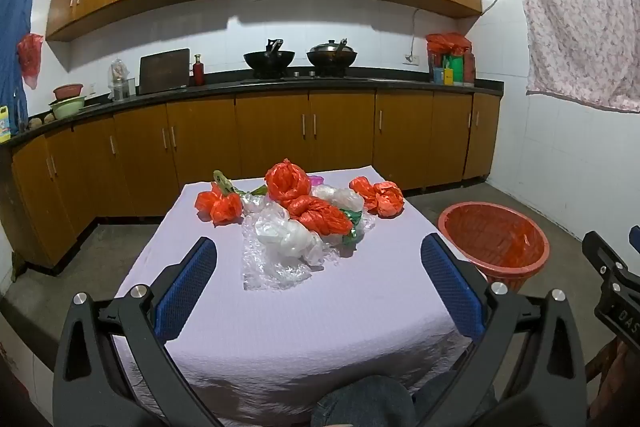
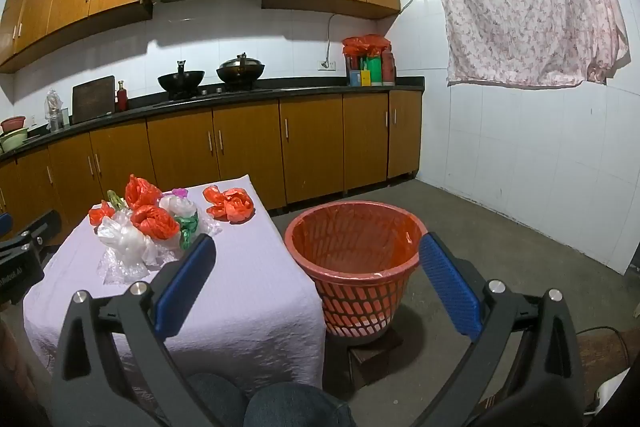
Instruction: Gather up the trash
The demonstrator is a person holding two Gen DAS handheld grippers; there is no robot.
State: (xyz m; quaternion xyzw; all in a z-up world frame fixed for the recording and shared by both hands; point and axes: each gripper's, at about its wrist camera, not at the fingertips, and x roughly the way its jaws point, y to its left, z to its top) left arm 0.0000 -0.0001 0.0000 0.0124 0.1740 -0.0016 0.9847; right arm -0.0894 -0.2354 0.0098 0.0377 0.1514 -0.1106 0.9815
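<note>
Kitchen setting: wooden cabinets and a dark countertop run along the back wall, with a small desk draped in a lilac cloth (image 1: 280,307) in the foreground.

**Step in hand.** Collection has not begun. All the trash lies on the desk and nothing is gripped. The red perforated plastic waste basket with an orange liner (image 2: 356,267) stands on a low block on the floor, just beside the desk's right edge, and looks empty as far as its interior shows.

**Gripper state, left to right.**
- Left gripper (image 1: 318,283): jaws spread fully, nothing between the pads, hovering over the near half of the desk and aimed at the pile.
- Right gripper (image 2: 318,283): jaws spread fully, nothing between the pads, hovering between the desk's corner and the basket.

**Count, left to right across the desk.**
- Crumpled orange-red plastic bags: four. One at the left (image 1: 220,205), two in the centre (one tall at the back (image 1: 286,179), one knotted in front of it (image 1: 320,215)), one at the right (image 1: 378,197).
- Clear or white crumpled plastic bags (image 1: 288,235): at least three; their edges merge, so an exact count cannot be given.
- Sheet of bubble wrap (image 1: 264,267): one, under the pile.
- Green scraps: two. A pink scrap shows at the back.
- Basket: one.

**Next move (judgement).** Advance one gripper to an outlying bag, close on its bulk, then carry it right and release over the basket. Thin film may slip or drag neighbouring pieces.
</note>
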